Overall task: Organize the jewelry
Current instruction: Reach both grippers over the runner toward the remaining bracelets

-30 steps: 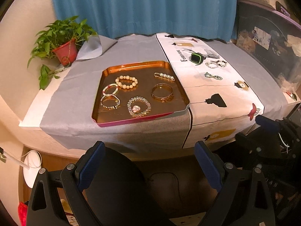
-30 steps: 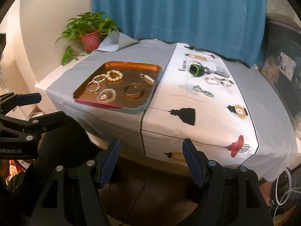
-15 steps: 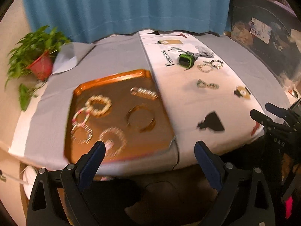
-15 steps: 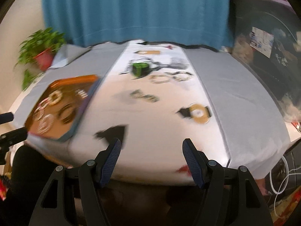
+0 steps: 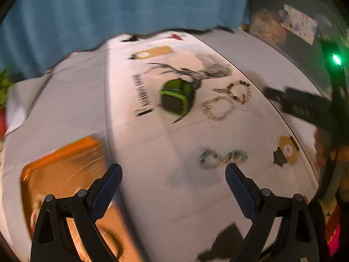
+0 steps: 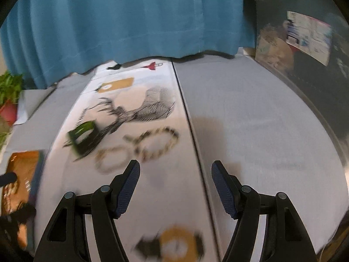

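My left gripper point(image 5: 173, 174) hangs open over the white printed cloth, nothing between its fingers. Just beyond its right finger lies a green-and-white twisted bracelet point(image 5: 222, 157). Farther back sit a green-edged black watch point(image 5: 176, 98), a pale beaded bracelet point(image 5: 217, 108) and a dark-and-gold beaded bracelet point(image 5: 238, 91). The orange tray point(image 5: 63, 163) is at the lower left, blurred. My right gripper point(image 6: 175, 173) is open and empty; ahead of it to the left lie the dark-and-gold bracelet point(image 6: 158, 145), the pale bracelet point(image 6: 111, 160) and the watch point(image 6: 84, 134).
A blue curtain point(image 6: 130, 21) hangs behind the table. A potted plant point(image 6: 8, 100) stands at the far left. Dark clutter with boxes point(image 6: 305, 37) fills the right side. The right gripper's black arm point(image 5: 305, 107) crosses the right of the left wrist view.
Both grippers swept forward and to the right over the table, from in front of its edge to above the printed cloth. The tray slid to the left of both views. Jaws stayed open.
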The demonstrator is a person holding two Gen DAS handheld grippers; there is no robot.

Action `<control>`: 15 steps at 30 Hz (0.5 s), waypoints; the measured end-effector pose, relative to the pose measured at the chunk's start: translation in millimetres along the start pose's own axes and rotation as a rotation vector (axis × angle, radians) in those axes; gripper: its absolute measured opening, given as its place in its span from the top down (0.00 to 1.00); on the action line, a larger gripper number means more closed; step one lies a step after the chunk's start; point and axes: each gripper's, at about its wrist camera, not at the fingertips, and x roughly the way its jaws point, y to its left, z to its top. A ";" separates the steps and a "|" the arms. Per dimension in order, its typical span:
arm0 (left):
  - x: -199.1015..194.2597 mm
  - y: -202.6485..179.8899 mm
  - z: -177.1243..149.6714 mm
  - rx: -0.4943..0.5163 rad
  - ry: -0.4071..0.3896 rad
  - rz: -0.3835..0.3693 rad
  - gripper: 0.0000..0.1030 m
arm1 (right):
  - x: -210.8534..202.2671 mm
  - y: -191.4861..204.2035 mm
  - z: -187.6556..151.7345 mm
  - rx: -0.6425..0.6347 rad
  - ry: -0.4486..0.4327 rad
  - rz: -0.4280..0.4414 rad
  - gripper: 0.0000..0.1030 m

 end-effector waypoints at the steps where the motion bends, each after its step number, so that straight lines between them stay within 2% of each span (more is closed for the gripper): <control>1: 7.4 -2.6 3.9 0.019 0.007 -0.008 0.09 | 10.9 -0.2 5.4 -0.005 0.013 -0.003 0.33; 5: 32.8 -16.7 11.1 0.110 0.074 -0.078 0.09 | 41.4 -6.2 17.2 0.009 0.050 0.004 0.33; 10: 54.1 -35.7 4.0 0.244 0.132 -0.111 0.10 | 66.5 -5.3 21.1 -0.023 0.075 -0.003 0.31; 11: 52.9 -36.4 3.2 0.247 0.105 -0.139 0.23 | 68.1 -1.9 20.3 -0.047 0.068 -0.009 0.29; 12: 51.1 -37.4 3.6 0.253 0.089 -0.157 0.45 | 68.6 4.0 19.1 -0.082 0.056 -0.017 0.34; 13: 48.3 -38.6 4.6 0.263 0.073 -0.165 0.65 | 65.8 7.4 18.3 -0.097 0.042 0.007 0.46; 14: 46.2 -39.7 6.0 0.271 0.073 -0.184 0.91 | 64.2 12.0 17.1 -0.130 0.036 0.009 0.93; 15: 45.5 -38.5 7.0 0.261 0.090 -0.204 0.93 | 63.1 15.8 14.8 -0.161 0.035 -0.005 0.91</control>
